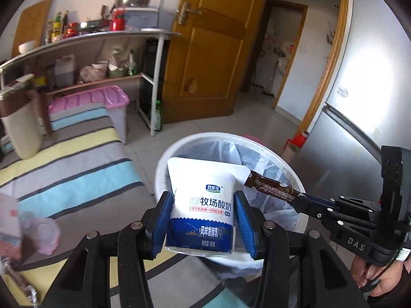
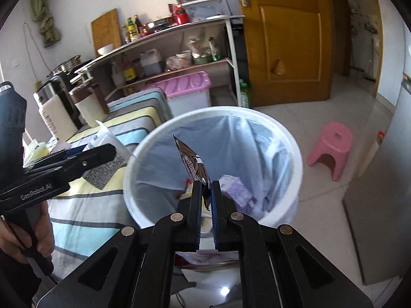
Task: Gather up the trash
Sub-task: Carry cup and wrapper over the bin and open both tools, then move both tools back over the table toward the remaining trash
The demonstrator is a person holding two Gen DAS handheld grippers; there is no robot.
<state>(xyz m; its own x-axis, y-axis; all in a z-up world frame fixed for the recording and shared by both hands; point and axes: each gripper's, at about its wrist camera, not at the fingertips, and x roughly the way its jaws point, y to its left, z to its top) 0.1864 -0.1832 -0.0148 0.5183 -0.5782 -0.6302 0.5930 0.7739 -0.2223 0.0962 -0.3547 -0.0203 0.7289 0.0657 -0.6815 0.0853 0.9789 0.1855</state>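
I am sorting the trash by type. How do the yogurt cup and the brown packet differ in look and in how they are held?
The yogurt cup is a wide white and blue tub; the brown packet is thin and flat.
The left tongs hold the cup with jaws apart; the right tongs pinch the packet nearly shut.
Both are held over the white bin.

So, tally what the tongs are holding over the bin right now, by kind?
Yogurt cup, in the left tongs: 1
Brown coffee sachet, in the right tongs: 1
Total held: 2, both over the white bin.
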